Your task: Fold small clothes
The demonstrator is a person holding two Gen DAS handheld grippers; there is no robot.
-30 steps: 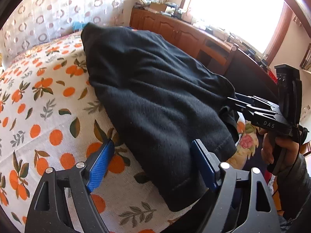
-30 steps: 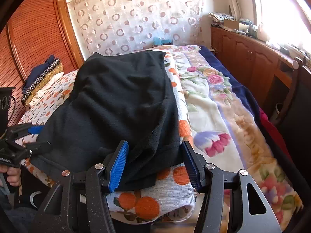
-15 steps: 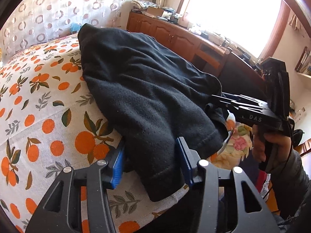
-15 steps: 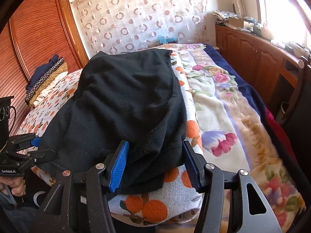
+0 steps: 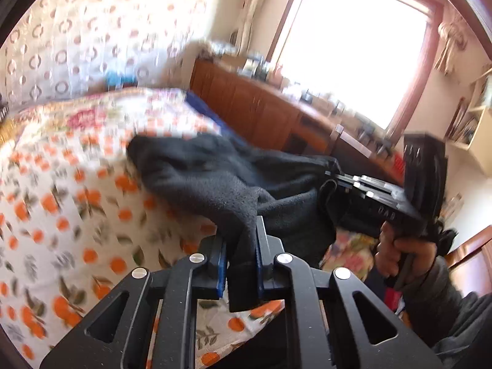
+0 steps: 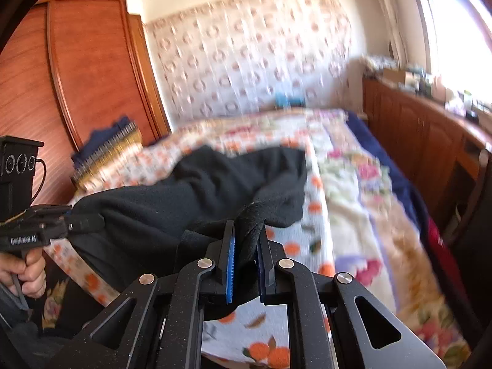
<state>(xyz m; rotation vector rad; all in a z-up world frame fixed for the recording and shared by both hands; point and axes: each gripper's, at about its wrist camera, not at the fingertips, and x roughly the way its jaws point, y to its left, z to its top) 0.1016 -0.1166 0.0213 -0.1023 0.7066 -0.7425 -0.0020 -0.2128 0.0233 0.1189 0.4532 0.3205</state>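
Note:
A black fleece garment (image 5: 215,178) lies bunched on the orange-print bed cover (image 5: 61,215); it also shows in the right wrist view (image 6: 190,196). My left gripper (image 5: 241,246) is shut on its near left corner and holds it lifted. My right gripper (image 6: 246,246) is shut on the near right corner, also lifted. Each gripper appears in the other's view: the right one at the garment's right edge (image 5: 335,181), the left one at its left edge (image 6: 77,223). The far end of the garment rests on the bed.
A floral blanket (image 6: 369,215) covers the bed's right side. A wooden cabinet (image 6: 415,135) with clutter runs along the window wall. A stack of folded clothes (image 6: 104,150) sits by the wooden wardrobe (image 6: 77,77) at the left.
Both grippers closed on the garment's near corners and lifted them. The garment went from lying flat to pulled up and bunched toward me. The views are blurred with motion.

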